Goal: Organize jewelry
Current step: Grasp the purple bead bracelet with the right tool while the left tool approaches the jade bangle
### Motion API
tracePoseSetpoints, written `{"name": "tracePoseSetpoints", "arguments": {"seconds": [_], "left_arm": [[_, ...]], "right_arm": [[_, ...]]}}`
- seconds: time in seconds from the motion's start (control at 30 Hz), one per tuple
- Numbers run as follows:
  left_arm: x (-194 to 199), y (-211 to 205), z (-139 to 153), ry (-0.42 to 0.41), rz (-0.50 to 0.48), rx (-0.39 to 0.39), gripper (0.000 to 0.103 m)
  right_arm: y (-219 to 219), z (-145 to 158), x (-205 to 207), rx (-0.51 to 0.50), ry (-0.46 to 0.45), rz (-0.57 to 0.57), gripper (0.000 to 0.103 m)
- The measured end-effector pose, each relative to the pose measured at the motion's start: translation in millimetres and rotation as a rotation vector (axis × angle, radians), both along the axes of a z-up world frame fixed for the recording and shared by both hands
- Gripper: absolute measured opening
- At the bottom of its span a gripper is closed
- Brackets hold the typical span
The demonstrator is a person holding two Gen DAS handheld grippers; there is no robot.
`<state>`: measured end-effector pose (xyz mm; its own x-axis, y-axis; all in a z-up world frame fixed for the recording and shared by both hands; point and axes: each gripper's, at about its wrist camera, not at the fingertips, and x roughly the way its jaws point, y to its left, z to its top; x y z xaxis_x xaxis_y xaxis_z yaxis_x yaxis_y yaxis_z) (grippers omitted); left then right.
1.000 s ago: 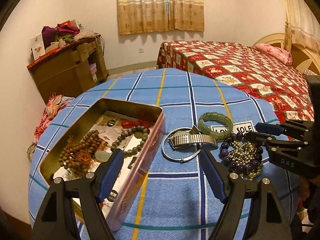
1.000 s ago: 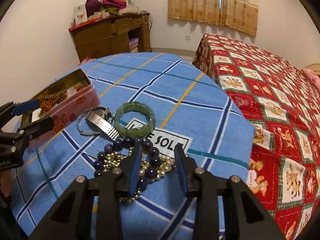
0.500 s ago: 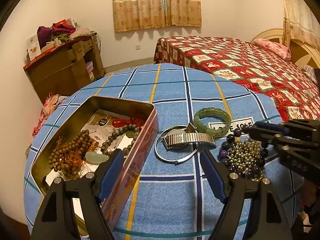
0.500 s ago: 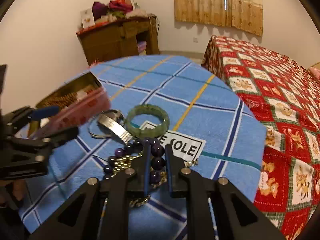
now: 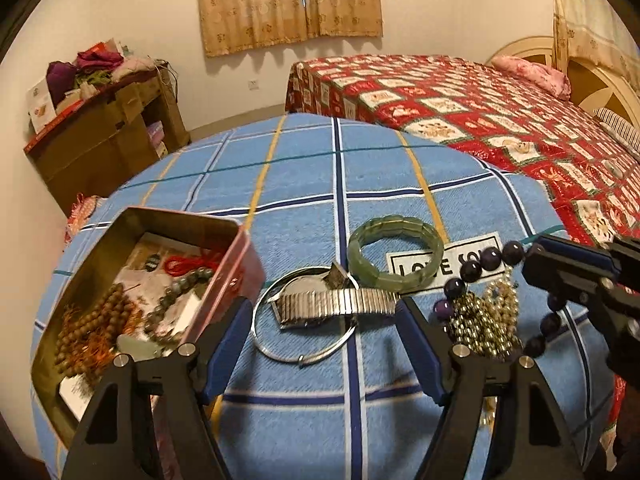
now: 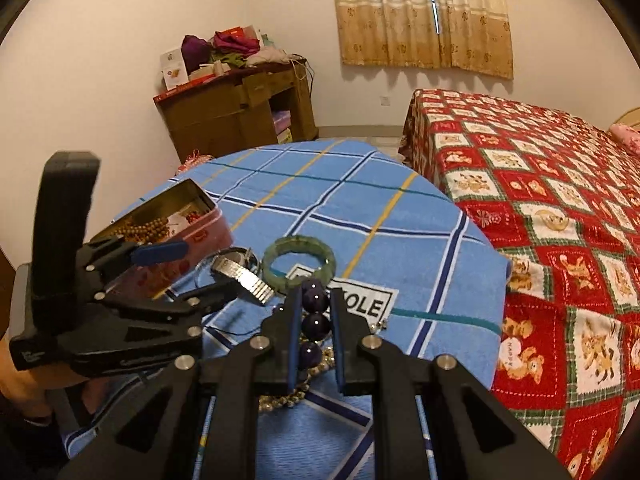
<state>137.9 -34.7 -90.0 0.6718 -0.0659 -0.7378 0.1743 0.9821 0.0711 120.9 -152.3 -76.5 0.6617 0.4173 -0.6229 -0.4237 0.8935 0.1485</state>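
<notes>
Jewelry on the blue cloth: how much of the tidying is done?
Some is done: brown beads and a grey-green strand already lie in the tin. In hand: the right gripper has just closed on the purple beads. Left on the cloth: the gold chain, watch, bangle and jade bracelet. The left gripper is open.

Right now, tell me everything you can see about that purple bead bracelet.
The purple bead bracelet is a loop of large, glossy, dark violet round beads. The right gripper has just closed on it, pads pressing about three beads. The remaining beads curve around a heap of small gold beads on the blue plaid cloth.
</notes>
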Motion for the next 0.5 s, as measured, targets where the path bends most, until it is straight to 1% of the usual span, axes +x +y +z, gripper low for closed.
{"name": "tracePoseSetpoints", "arguments": {"seconds": [0.07,0.13,0.17,0.2,0.23,0.27,0.3,0.33,0.5], "left_arm": [[8.8,0.9,-5.4,0.03,0.004,-0.016,0.074],[11.0,-0.1,-6.4,0.022,0.0,-0.01,0.073],[11.0,-1.2,-6.4,0.021,-0.001,-0.004,0.069],[10.4,-2.2,-5.5,0.009,-0.003,0.007,0.062],[9.6,-1.8,-5.0,0.008,-0.006,0.01,0.041],[8.7,0.1,-3.9,0.015,-0.009,-0.005,0.017],[8.4,1.2,-2.4,0.016,-0.015,-0.015,0.006],[8.0,2.2,-2.1,0.032,-0.021,-0.026,0.0],[0.9,10.5,0.2,0.029,-0.008,-0.069,0.0]], "right_arm": [[-2.2,0.7,0.9,0.005,0.0,-0.001,0.016],[-3.3,1.1,0.6,0.006,-0.003,0.0,0.016],[-4.2,0.9,0.5,0.008,-0.003,0.0,0.016],[-4.6,0.8,0.6,0.011,-0.002,-0.001,0.016],[-4.0,0.8,0.1,0.012,-0.002,0.0,0.016],[-3.9,0.4,-0.9,0.013,-0.002,-0.001,0.016],[-4.0,0.1,-0.7,0.015,-0.001,-0.002,0.016],[-4.1,-0.4,-0.5,0.016,0.0,-0.002,0.016],[-4.0,-0.5,-1.1,0.018,-0.003,-0.003,0.016]]}}
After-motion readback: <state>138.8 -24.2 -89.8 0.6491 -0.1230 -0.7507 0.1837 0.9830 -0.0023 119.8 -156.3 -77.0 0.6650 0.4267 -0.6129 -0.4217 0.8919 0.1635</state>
